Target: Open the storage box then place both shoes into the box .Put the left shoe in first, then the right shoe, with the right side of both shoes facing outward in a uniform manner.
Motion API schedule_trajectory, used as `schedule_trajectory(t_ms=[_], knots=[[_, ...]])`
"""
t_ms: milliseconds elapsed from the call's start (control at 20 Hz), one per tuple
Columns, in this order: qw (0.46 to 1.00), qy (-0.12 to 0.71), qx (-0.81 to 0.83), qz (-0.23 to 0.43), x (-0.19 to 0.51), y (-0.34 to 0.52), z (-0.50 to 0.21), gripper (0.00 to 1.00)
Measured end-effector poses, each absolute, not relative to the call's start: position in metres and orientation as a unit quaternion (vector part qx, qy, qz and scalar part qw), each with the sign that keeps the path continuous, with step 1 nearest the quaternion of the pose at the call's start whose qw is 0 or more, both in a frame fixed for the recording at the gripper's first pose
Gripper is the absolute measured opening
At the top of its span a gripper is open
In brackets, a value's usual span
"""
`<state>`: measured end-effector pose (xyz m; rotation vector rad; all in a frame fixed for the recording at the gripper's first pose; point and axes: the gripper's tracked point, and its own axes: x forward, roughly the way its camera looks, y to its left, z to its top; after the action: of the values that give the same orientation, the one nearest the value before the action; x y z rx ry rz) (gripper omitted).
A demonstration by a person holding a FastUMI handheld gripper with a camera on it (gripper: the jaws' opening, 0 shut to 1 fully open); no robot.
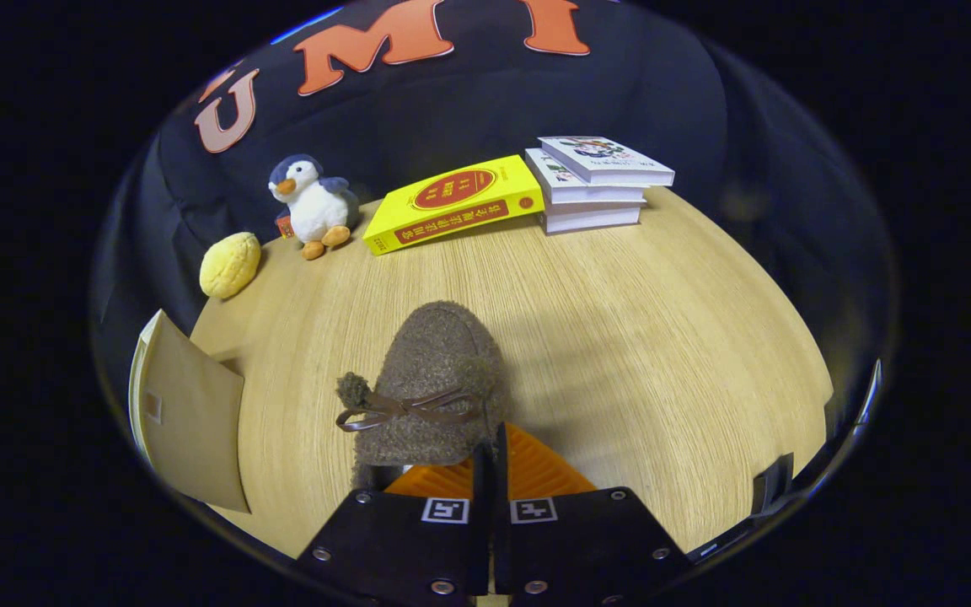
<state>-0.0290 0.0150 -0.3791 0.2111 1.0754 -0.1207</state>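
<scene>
A brown fleece shoe [439, 384] with a nubby, boucle-like surface sits directly ahead of the tongs [492, 459], its rounded toe pointing away toward the far side of the bench [662, 337]. A thin brown ribbon bow crosses its upper, and a small pompom of the same fleece stands at the bow's left end. The tongs are drawn together on the shoe's near rim: the two ribbed orange fingers [536, 472] meet almost flush, with the edge of the shoe's opening pinched between their black inner pads. A sliver of pale lining shows just under the fleece at the grip.

The bench is light wood-grain laminate with a rounded outline. To the left of the shoe, at the bench edge, stands a flat tan panel with a small square mark, the storage box [186, 413]; whether it is open cannot be determined.

At the far side lie a yellow hardcover book [452, 204], tilted against a stack of white books [595, 181], a plush penguin [313, 202] standing upright, and a yellow bun-shaped soft toy [230, 265] near the left rim.
</scene>
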Motion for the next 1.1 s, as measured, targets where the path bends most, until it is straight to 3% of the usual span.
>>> schedule_trajectory(t_ms=[550,1100], knots=[[0.856,0.503,0.120,-0.023,0.001,0.084,-0.281,0.04],[0.851,0.508,0.120,0.060,0.016,0.222,-0.220,0.03]])
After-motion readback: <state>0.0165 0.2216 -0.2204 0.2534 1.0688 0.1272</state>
